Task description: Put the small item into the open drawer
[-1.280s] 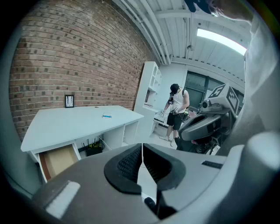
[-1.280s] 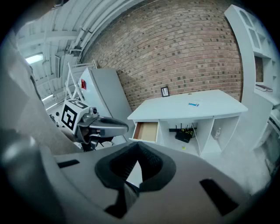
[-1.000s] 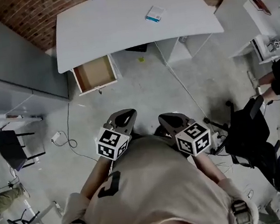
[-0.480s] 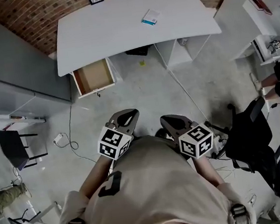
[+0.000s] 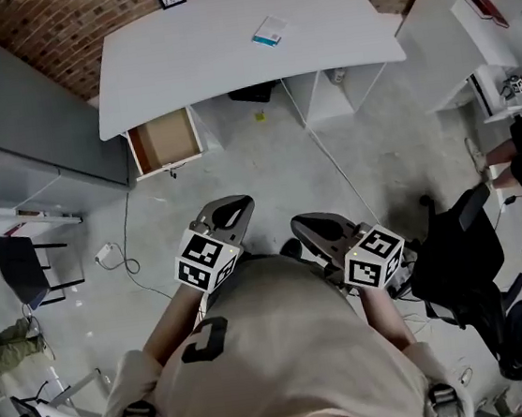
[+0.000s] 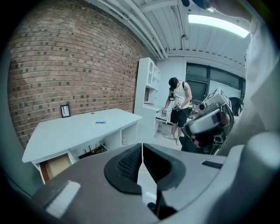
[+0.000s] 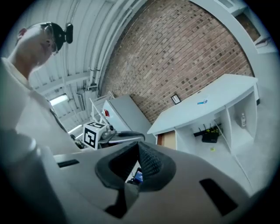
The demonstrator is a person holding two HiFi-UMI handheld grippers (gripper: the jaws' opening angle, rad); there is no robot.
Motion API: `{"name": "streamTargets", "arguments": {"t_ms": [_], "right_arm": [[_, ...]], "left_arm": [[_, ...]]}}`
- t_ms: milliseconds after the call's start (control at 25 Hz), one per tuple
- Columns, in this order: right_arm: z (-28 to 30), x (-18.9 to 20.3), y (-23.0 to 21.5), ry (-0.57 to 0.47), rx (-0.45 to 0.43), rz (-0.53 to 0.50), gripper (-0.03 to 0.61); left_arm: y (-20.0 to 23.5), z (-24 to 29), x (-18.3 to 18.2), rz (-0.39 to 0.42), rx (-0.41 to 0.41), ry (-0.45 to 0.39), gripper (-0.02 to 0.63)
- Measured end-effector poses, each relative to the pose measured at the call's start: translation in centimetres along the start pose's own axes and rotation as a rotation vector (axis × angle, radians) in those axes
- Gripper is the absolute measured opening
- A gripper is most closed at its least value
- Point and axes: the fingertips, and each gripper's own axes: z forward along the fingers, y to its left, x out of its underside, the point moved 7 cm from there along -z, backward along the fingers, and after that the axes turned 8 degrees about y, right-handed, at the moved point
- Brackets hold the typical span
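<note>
In the head view I look down on my two tools, held out over the grey floor. The left gripper and the right gripper sit side by side, close but not touching. Far ahead, a white desk stands against the brick wall. The small item is a flat blue and white thing. It lies on the desk top, toward the back and a bit right of the middle. The drawer is pulled out under the left end of the desk, and I can see its brown bottom. Both grippers are well apart from the desk. A black chair stands off to the right.

In the left gripper view the two fingers are pressed together, tip against tip, and they hold nothing. Past them I see the desk with the small item on top and the open drawer low on the left. A person stands far off beside a tall white shelf.

In the right gripper view the fingers meet at their tips too. A bit of blue shows through the gap lower down, and I cannot tell what it is. Beyond, the small item lies on the desk, and the drawer hangs open.
</note>
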Motion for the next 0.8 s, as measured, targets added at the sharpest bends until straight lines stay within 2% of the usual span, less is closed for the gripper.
{"name": "streamTargets", "arguments": {"t_ms": [120, 200, 280, 360, 440, 560, 640, 720, 800], "right_arm": [[-0.6, -0.9, 0.8, 0.002, -0.206, 0.008, 0.005], [-0.4, -1.3, 1.7, 0.049, -0.330, -0.009, 0.005], [0.2, -1.4, 2.6, 0.119, -0.408, -0.053, 0.005], [0.9, -1.4, 3.6, 0.183, -0.457, -0.110, 0.005], [1.5, -1.4, 4.5, 0.237, -0.498, -0.166, 0.005], [2.1, -1.7, 4.8, 0.306, -0.531, -0.222, 0.005], [2.2, -2.3, 4.4, 0.333, -0.538, -0.243, 0.005], [2.6, -3.0, 4.1, 0.361, -0.543, -0.268, 0.005], [3.1, -3.7, 4.0, 0.388, -0.552, -0.305, 0.003]], "left_arm": [[-0.9, 0.2, -1.3, -0.020, 0.034, -0.027, 0.011], [-1.6, 0.0, -2.6, -0.024, 0.079, -0.052, 0.011], [-2.3, -0.4, -4.1, -0.003, 0.138, -0.080, 0.011], [-3.0, -0.6, -5.6, 0.011, 0.234, -0.115, 0.011], [-3.8, -0.7, -6.8, 0.016, 0.373, -0.144, 0.011], [-5.5, -0.4, -8.1, 0.097, 0.552, -0.161, 0.011], [-6.3, 0.1, -8.8, 0.117, 0.651, -0.181, 0.011], [-6.5, 0.9, -9.2, 0.122, 0.718, -0.191, 0.011], [-6.1, 1.5, -9.8, 0.151, 0.747, -0.190, 0.011]]}}
